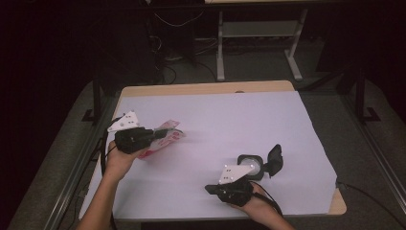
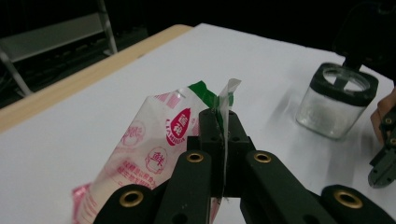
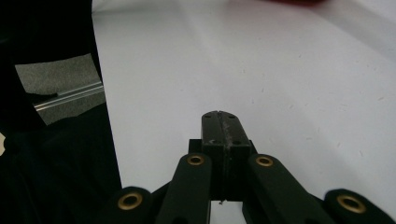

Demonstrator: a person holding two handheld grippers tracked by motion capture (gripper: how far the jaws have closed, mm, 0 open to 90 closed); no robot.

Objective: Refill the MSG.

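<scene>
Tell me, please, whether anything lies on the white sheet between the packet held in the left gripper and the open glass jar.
Nothing visible does. The left gripper is shut on the edge of the packet, and between it and the glass jar the white sheet is bare. The jar's black lid is flipped back to its far side, and the right gripper is shut beside it.

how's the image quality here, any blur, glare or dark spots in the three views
High view: soft and dim; the room beyond the table is nearly black, while the white sheet is evenly lit. Left gripper view: the printed plastic bag is sharp, the glass jar slightly smeared with glints. Right gripper view: jaws crisp, a red blur at the top edge, black shadow on the left.
</scene>
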